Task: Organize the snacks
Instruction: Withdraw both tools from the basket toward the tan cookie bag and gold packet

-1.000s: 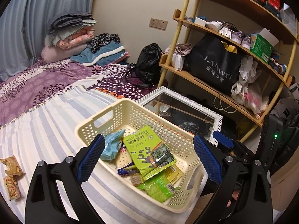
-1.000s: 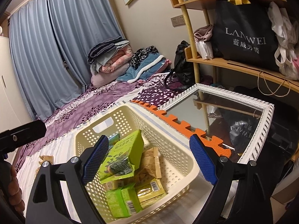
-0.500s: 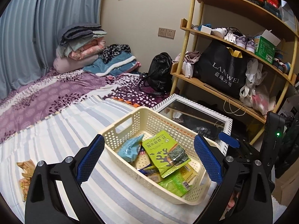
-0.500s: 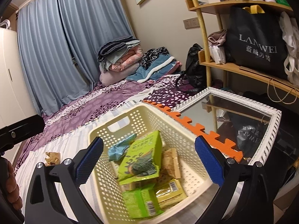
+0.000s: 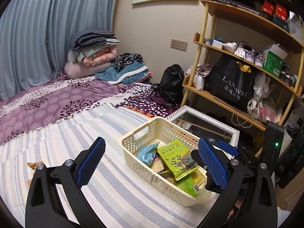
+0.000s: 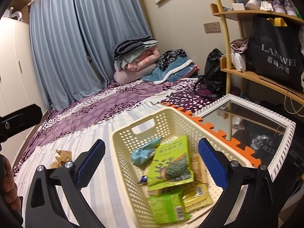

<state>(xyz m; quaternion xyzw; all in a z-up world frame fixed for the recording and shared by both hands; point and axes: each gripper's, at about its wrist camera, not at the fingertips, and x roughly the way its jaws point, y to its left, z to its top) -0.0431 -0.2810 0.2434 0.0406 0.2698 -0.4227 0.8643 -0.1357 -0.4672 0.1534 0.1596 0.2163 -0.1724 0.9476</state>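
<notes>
basket (image 5: 167, 182), cream perforated plastic, sits on the striped sheet (image 5: 79, 133) beside a white-framed mirror (image 5: 235, 133). contents: green seaweed packet (image 5: 176, 157) on top, pale blue packet (image 5: 146, 153) toward the handle end, further green and yellow packets below. two brown-wrapped snacks (image 6: 61, 155) lie on the sheet, well apart from the basket, to its left. left gripper (image 5: 151, 161): jaws spread wide, holding nothing, raised over the sheet at the basket's near side. right gripper (image 6: 152, 161): jaws spread wide, holding nothing, raised above the basket. right-wrist view is slightly blurred at the basket's near end.
</notes>
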